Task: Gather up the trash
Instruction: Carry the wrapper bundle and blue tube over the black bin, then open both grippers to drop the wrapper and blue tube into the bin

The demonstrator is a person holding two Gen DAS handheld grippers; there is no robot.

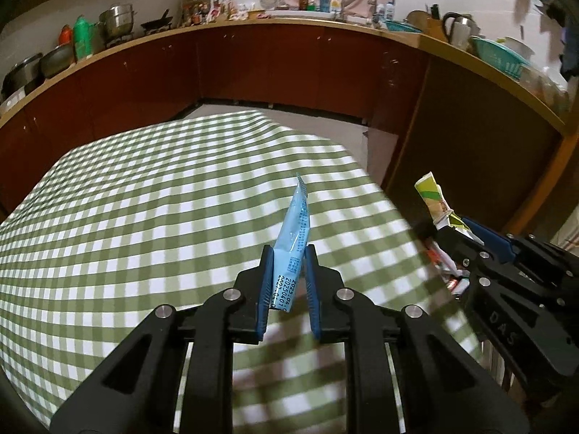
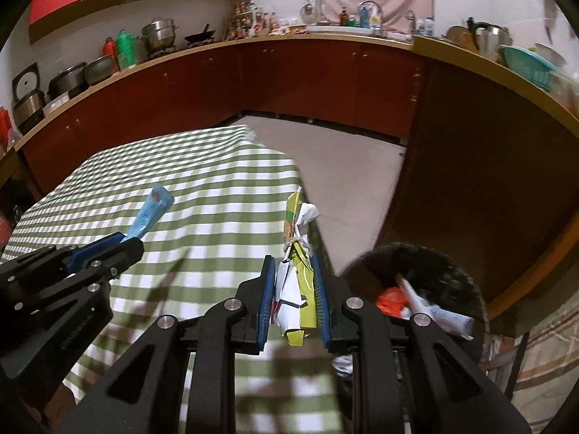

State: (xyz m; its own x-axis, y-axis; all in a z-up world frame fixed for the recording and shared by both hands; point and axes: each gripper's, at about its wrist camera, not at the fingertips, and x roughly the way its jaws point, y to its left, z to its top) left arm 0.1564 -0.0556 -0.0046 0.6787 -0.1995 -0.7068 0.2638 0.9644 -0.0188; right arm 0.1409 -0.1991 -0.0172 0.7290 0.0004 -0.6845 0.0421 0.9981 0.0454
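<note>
We are in the carrying step: our left gripper (image 1: 288, 253) is clamped on a light blue sachet (image 1: 294, 233) that stands up between its pads, and our right gripper (image 2: 292, 264) is clamped on a knotted bundle of yellow and white wrappers (image 2: 296, 275), both held above the green checked tablecloth (image 1: 144, 217). Just right of and below the right gripper sits a dark bin (image 2: 434, 264) already holding wrappers. Next, we judge, each load must be brought over the bin's mouth before the jaws part, right gripper first since it is nearer.
</note>
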